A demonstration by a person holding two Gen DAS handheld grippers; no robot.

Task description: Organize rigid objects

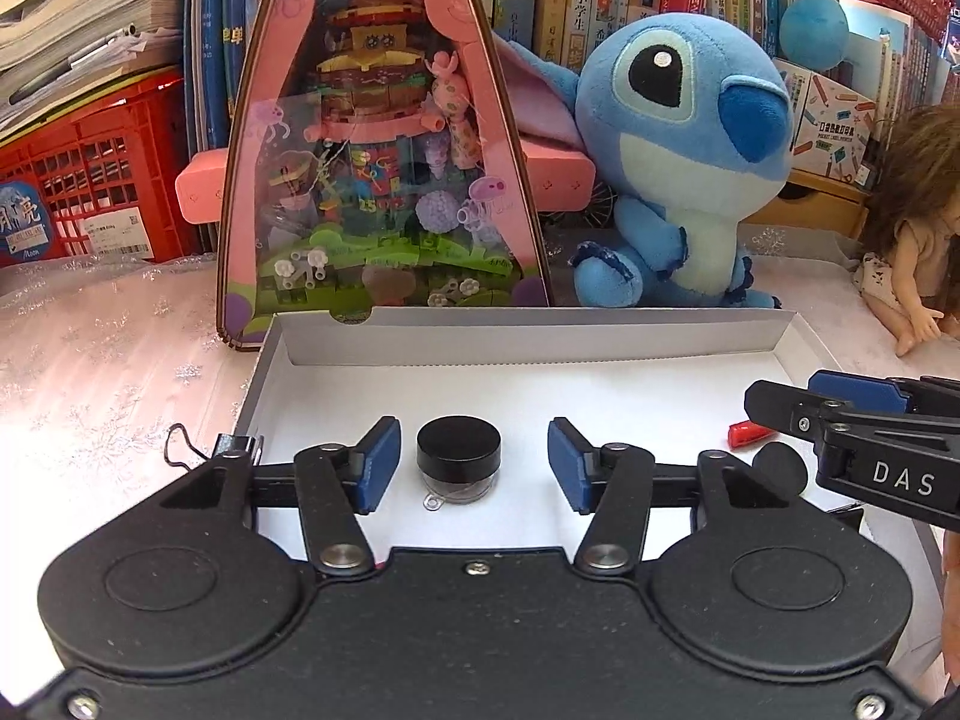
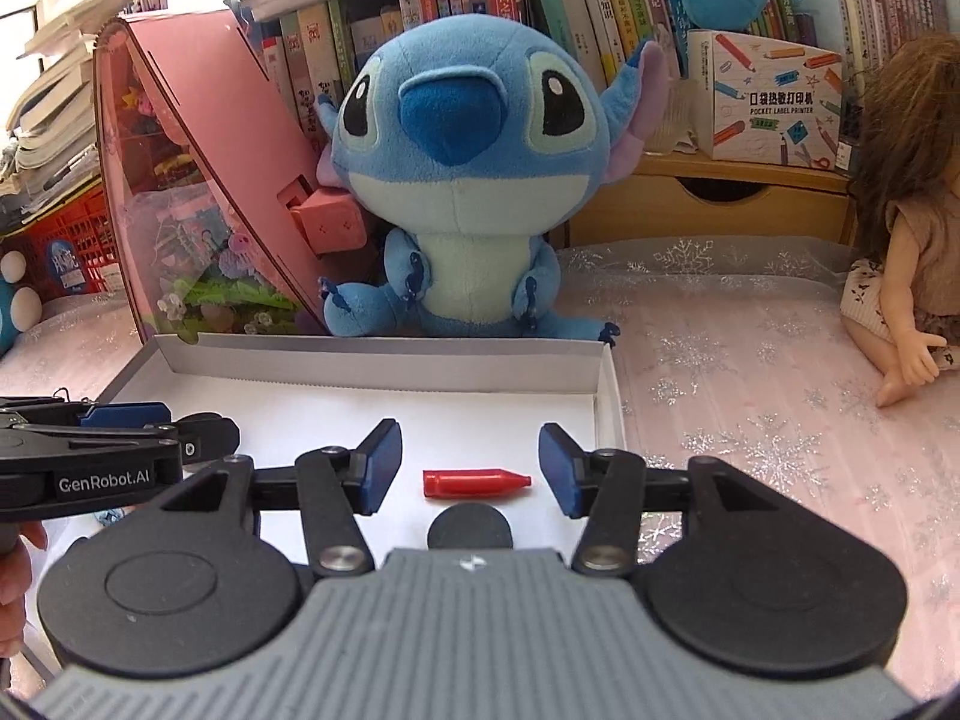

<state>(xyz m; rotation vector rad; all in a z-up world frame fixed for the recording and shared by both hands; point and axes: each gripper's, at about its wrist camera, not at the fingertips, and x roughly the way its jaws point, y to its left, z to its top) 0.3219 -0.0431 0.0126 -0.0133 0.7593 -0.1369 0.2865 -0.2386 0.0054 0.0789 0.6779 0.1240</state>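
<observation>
Left hand-held gripper (image 1: 474, 462) released, blue pads either side of a black-capped jar (image 1: 459, 459) standing in the white box (image 1: 540, 330); right hand-held gripper (image 2: 471, 459) released likewise over a red crayon-shaped piece (image 2: 474, 483) lying there, black disc (image 2: 470, 527) at its 6 o'clock. Beyond the box's far wall, at 12 o'clock: blue plush (image 2: 462, 180), pink display case (image 1: 384, 138). Jar appears only in the left wrist view; doll (image 2: 900, 210) on the desk at 3 o'clock.

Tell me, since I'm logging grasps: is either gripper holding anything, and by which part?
Nothing is held. The left gripper is open around the small black-lidded jar, not touching it; the right gripper is open around the red crayon-shaped piece.
</observation>
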